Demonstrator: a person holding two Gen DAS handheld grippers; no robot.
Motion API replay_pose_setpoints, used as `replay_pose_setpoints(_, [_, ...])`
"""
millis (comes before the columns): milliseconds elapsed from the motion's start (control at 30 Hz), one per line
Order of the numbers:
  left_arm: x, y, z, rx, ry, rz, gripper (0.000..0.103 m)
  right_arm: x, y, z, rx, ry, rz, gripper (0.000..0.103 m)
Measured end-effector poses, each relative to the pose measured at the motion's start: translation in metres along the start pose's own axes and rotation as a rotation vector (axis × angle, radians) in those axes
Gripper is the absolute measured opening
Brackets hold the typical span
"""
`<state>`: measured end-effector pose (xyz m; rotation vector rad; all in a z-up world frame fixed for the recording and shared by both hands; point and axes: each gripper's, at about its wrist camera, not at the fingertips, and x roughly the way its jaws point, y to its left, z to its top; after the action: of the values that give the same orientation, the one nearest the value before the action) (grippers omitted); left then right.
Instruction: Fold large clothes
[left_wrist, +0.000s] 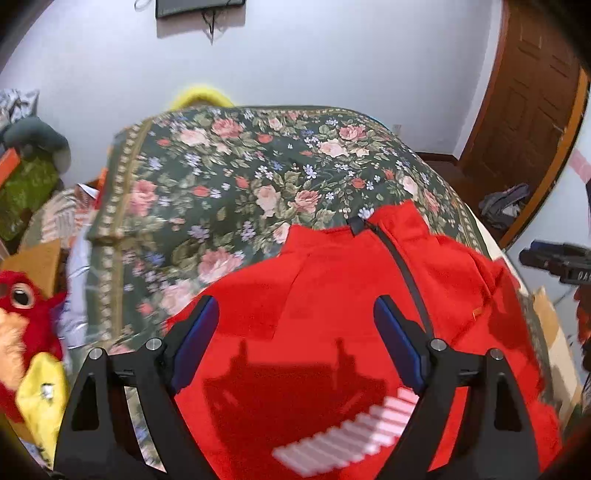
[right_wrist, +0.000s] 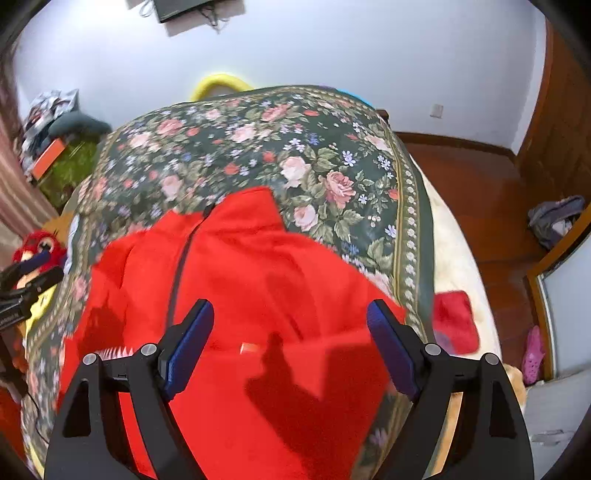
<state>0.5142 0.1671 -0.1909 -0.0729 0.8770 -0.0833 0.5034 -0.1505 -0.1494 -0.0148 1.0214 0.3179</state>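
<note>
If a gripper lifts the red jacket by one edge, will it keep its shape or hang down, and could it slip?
The red jacket looks like soft fleece lying in loose folds on the floral bedspread, so it would probably droop. Its fuzzy surface likely grips well. The black zipper may stiffen the front a little.

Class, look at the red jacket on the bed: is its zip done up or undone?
Done up. The red jacket lies flat on the floral bedspread, and its dark zip runs closed to the collar.

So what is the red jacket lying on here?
The red jacket lies spread on a dark green floral bedspread, which shows around it on the far side and both edges. Whatever sits beneath the jacket's middle is covered. Both tongs hover open above it.
</note>
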Motion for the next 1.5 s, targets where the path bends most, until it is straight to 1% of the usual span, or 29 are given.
replay_pose_setpoints(67, [0.026, 0.009, 0.010, -0.048, 0.020, -0.014, 0.085, 0.020, -0.006, 0.010, 0.021, 0.014, 0.004, 0.083])
replay_pose_setpoints(133, [0.046, 0.019, 0.016, -0.112, 0.027, 0.014, 0.085, 0.038, -0.012, 0.019, 0.051, 0.018, 0.015, 0.083])
replay_pose_setpoints(267, [0.083, 0.039, 0.019, -0.230, 0.043, -0.036, 0.085, 0.071, -0.019, 0.030, 0.090, 0.052, 0.032, 0.083])
replay_pose_setpoints(367, [0.103, 0.050, 0.020, -0.256, 0.055, -0.019, 0.085, 0.098, -0.023, 0.035, 0.123, 0.098, 0.059, 0.083])
replay_pose_setpoints(433, [0.120, 0.056, 0.019, -0.266, 0.071, -0.016, 0.085, 0.115, -0.025, 0.036, 0.131, 0.136, 0.057, 0.083])
replay_pose_setpoints(500, [0.133, 0.059, 0.018, -0.265, 0.094, -0.024, 0.085, 0.122, -0.026, 0.035, 0.135, 0.134, 0.072, 0.083])
replay_pose_setpoints(567, [0.144, 0.057, 0.015, -0.263, 0.122, -0.069, 0.085, 0.123, -0.029, 0.031, 0.160, 0.123, 0.110, 0.084])
replay_pose_setpoints(600, [0.149, 0.055, 0.013, -0.259, 0.147, -0.110, 0.085, 0.122, -0.029, 0.030, 0.166, 0.121, 0.121, 0.083])
replay_pose_setpoints(633, [0.155, 0.051, 0.008, -0.258, 0.184, -0.171, 0.085, 0.122, -0.029, 0.028, 0.164, 0.119, 0.135, 0.083])
replay_pose_setpoints(667, [0.156, 0.048, 0.005, -0.254, 0.183, -0.178, 0.085, 0.121, -0.029, 0.027, 0.159, 0.118, 0.152, 0.078])
replay_pose_setpoints(700, [0.153, 0.044, 0.002, -0.247, 0.157, -0.161, 0.082, 0.120, -0.029, 0.027, 0.158, 0.114, 0.171, 0.068])
replay_pose_setpoints(733, [0.150, 0.043, 0.001, -0.247, 0.147, -0.166, 0.068, 0.120, -0.028, 0.028, 0.160, 0.111, 0.191, 0.061])
replay_pose_setpoints(767, [0.147, 0.041, 0.001, -0.247, 0.139, -0.181, 0.058, 0.116, -0.025, 0.028, 0.154, 0.107, 0.203, 0.048])
replay_pose_setpoints(800, [0.142, 0.041, 0.001, -0.259, 0.135, -0.194, 0.046, 0.113, -0.021, 0.027, 0.140, 0.104, 0.206, 0.035])
replay_pose_setpoints(833, [0.140, 0.041, 0.002, -0.264, 0.135, -0.191, 0.034, 0.109, -0.016, 0.027, 0.125, 0.102, 0.205, 0.028])
replay_pose_setpoints(867, [0.138, 0.040, 0.003, -0.267, 0.138, -0.186, 0.027, 0.106, -0.010, 0.026, 0.101, 0.099, 0.191, 0.019])
replay_pose_setpoints(900, [0.132, 0.040, 0.004, -0.267, 0.141, -0.179, 0.010, 0.103, -0.005, 0.025, 0.083, 0.099, 0.179, 0.009])
replay_pose_setpoints(933, [0.128, 0.041, 0.005, -0.270, 0.140, -0.179, 0.006, 0.098, 0.001, 0.024, 0.064, 0.103, 0.165, 0.008])
replay_pose_setpoints(967, [0.123, 0.042, 0.005, -0.273, 0.136, -0.182, 0.003, 0.094, 0.003, 0.023, 0.062, 0.104, 0.162, 0.007])
replay_pose_setpoints(1067, [0.095, 0.038, 0.008, -0.252, 0.107, -0.163, 0.003, 0.075, 0.012, 0.019, 0.053, 0.103, 0.186, 0.006])
replay_pose_setpoints(1133, [0.076, 0.036, 0.009, -0.247, 0.093, -0.168, 0.003, 0.058, 0.022, 0.016, 0.019, 0.073, 0.173, 0.006])
replay_pose_setpoints(1200, [0.050, 0.029, 0.008, -0.214, 0.070, -0.176, 0.002, 0.040, 0.028, 0.012, -0.001, 0.054, 0.179, 0.006])
replay_pose_setpoints(1267, [0.031, 0.023, 0.010, -0.181, 0.047, -0.170, 0.002, 0.018, 0.035, 0.007, -0.021, 0.027, 0.182, 0.006])
replay_pose_setpoints(1400, [-0.030, 0.008, -0.004, -0.102, 0.008, -0.188, 0.002, -0.021, 0.046, -0.012, -0.069, -0.003, 0.195, 0.006])
replay_pose_setpoints(1500, [-0.058, -0.004, -0.020, -0.045, 0.008, -0.180, 0.002, -0.043, 0.054, -0.033, -0.100, -0.006, 0.194, 0.006])
